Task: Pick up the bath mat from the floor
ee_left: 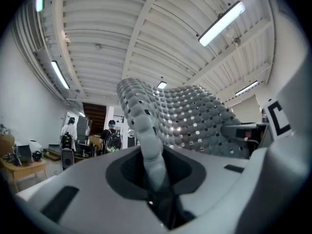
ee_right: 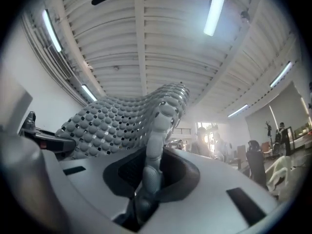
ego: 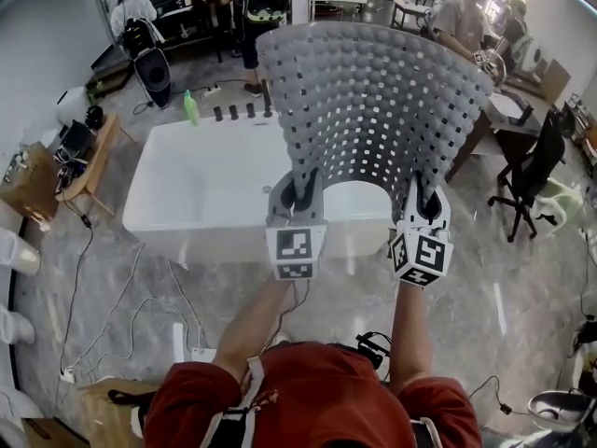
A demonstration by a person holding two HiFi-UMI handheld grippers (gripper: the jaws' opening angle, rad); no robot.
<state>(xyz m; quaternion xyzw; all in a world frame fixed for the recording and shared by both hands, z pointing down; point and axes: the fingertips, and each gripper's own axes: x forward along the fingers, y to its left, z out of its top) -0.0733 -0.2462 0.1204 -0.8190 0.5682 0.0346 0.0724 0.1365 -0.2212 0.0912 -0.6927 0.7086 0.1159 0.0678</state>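
Note:
A grey perforated bath mat (ego: 373, 105) is held up in the air, spread between my two grippers above the white bathtub (ego: 201, 189). My left gripper (ego: 300, 192) is shut on the mat's lower left edge, and my right gripper (ego: 422, 199) is shut on its lower right edge. In the left gripper view the mat (ee_left: 195, 123) rises from between the jaws toward the ceiling. The right gripper view likewise has the mat (ee_right: 122, 121) pinched between the jaws and curving up and left.
A green bottle (ego: 191, 108) and dark tap fittings (ego: 233, 113) stand on the tub's far rim. Cables (ego: 112, 315) trail over the marble floor on the left. A black office chair (ego: 532, 171) and desks stand to the right, with people at the back.

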